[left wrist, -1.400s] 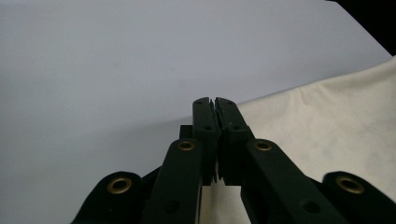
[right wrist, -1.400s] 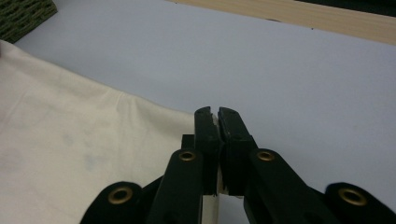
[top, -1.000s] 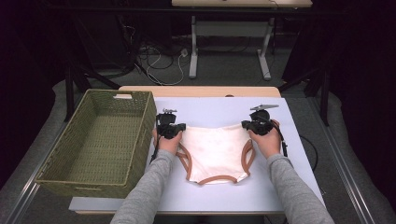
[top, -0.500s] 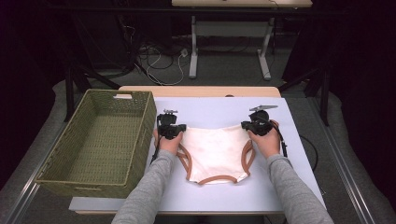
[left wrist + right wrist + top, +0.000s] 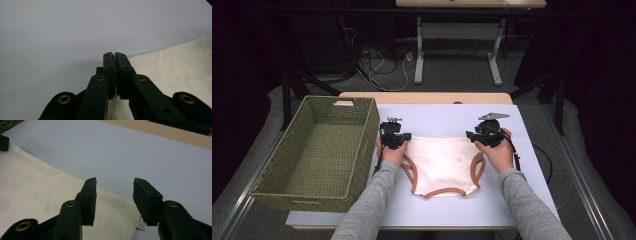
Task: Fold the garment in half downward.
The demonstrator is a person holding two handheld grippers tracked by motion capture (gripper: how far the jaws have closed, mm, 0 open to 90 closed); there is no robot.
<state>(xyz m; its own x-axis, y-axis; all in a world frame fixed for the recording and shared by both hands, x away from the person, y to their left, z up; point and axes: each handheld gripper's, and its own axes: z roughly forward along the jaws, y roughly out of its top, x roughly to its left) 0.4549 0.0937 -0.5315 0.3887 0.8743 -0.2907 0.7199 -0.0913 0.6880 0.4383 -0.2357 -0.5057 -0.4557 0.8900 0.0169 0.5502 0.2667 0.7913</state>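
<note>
One cream cloth garment with reddish-brown trim [image 5: 443, 165] lies flat on the pale blue table [image 5: 437, 210]. Left gripper [image 5: 115, 55] pinches its corner; right gripper [image 5: 114, 183] has just been opening, jaws apart above it. Small white label [image 5: 141, 222], print unreadable.

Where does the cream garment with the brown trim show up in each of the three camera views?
High view: the cream garment lies flat at table centre, between the two hands.
Left gripper view: its corner fills the right side, beside the shut jaws.
Right gripper view: it spreads across the lower left, under the open jaws.
Shared landmark: the pale tabletop.
</note>
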